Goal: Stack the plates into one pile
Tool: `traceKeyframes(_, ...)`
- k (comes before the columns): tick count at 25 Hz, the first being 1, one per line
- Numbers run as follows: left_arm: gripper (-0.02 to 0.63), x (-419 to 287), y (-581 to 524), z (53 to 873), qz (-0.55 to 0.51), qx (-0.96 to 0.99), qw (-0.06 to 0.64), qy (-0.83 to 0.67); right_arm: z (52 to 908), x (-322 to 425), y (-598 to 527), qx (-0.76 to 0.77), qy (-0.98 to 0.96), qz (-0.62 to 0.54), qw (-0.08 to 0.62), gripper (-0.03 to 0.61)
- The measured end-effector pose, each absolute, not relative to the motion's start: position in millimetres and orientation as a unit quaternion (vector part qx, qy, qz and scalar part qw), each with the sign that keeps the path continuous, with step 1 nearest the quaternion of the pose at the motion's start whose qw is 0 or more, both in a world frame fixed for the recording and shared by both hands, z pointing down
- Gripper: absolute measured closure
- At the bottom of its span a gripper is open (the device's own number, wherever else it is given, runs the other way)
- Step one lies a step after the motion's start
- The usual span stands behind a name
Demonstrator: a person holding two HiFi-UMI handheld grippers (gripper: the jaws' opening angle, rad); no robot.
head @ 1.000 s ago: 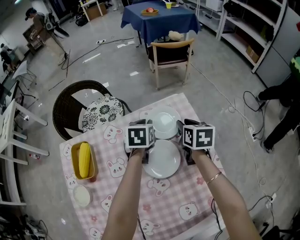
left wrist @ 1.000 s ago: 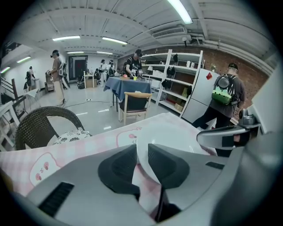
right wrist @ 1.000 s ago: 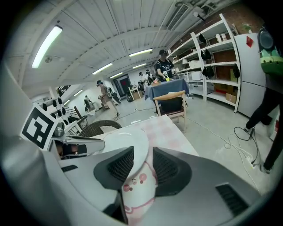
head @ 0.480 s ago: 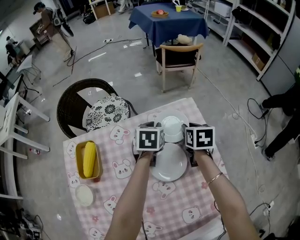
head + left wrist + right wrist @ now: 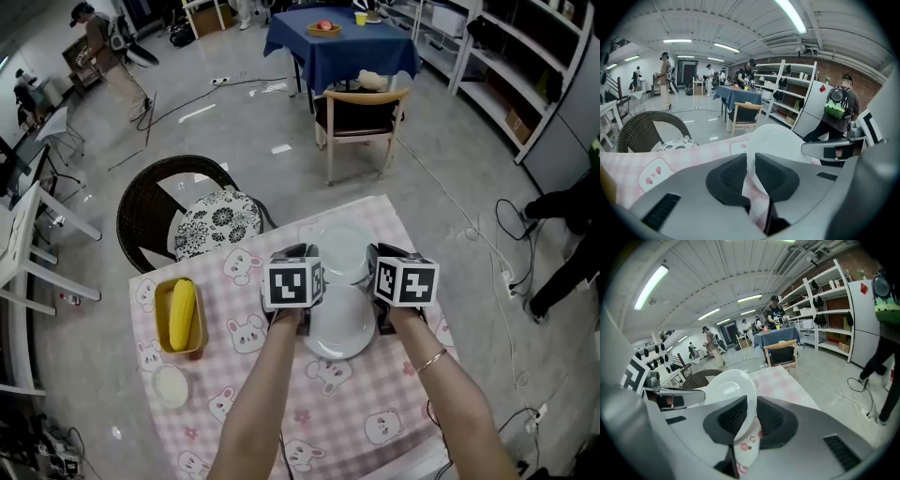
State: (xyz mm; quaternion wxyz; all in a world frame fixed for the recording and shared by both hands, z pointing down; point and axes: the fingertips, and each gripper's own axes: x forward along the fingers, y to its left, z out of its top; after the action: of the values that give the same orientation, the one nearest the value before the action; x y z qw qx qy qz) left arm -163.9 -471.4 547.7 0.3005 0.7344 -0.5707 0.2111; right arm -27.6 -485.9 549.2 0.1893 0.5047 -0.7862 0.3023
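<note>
Head view: near white plate [image 5: 339,328], mid-counter [image 5: 225,356], grasped at its 9 o'clock rim by the left gripper [image 5: 302,322] and at its 3 o'clock rim by the right gripper [image 5: 380,321]. Both sets of jaws have just been closing onto the rim between them. Second white plate [image 5: 343,246] sits at 12 o'clock, unstacked; task judged barely begun, with the held plate yet to go onto the other.

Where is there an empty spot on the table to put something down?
Bare cloth lies between the corn tray and the person's arms, and along the near edge beside the small white dish. The middle is crowded with the near plate and far plate.
</note>
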Motion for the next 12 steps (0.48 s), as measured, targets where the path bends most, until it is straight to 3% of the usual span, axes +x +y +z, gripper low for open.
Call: traceKeyframes(12,0.552,-174.5,-444.8,460.7,0.16,0.746,0.249,-0.597,465.3,-36.2,-466.4,0.492,-0.823,0.256,0.126,0.515)
